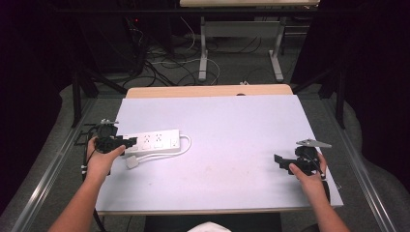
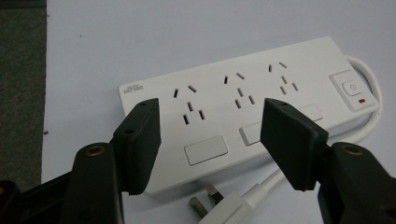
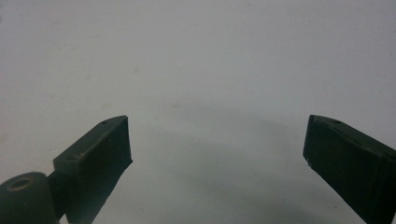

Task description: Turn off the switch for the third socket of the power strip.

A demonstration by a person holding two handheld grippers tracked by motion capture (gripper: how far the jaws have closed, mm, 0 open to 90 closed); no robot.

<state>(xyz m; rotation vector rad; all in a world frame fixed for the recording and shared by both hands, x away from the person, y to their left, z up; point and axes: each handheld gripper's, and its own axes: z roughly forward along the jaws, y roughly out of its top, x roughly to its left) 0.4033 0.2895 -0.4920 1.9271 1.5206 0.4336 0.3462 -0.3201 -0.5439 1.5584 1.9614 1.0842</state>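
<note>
A white power strip (image 1: 153, 141) lies on the left part of the white table, its cord (image 1: 186, 144) looped round its right end and its plug (image 1: 132, 163) lying in front of it. My left gripper (image 1: 126, 143) hovers at the strip's left end. In the left gripper view it (image 2: 212, 123) is open, and between its jaws lie the power strip's (image 2: 243, 100) sockets, its switch (image 2: 351, 88) and the plug (image 2: 219, 205). My right gripper (image 1: 280, 162) is held above the bare table near the right edge. It (image 3: 217, 154) is open with nothing between its jaws.
The white table top (image 1: 232, 125) runs to a wooden strip (image 1: 208, 90) at the far edge. Beyond it are table legs (image 1: 203, 48) and cables on the floor (image 1: 164, 63). Metal rails (image 1: 48, 164) run along both sides of the table.
</note>
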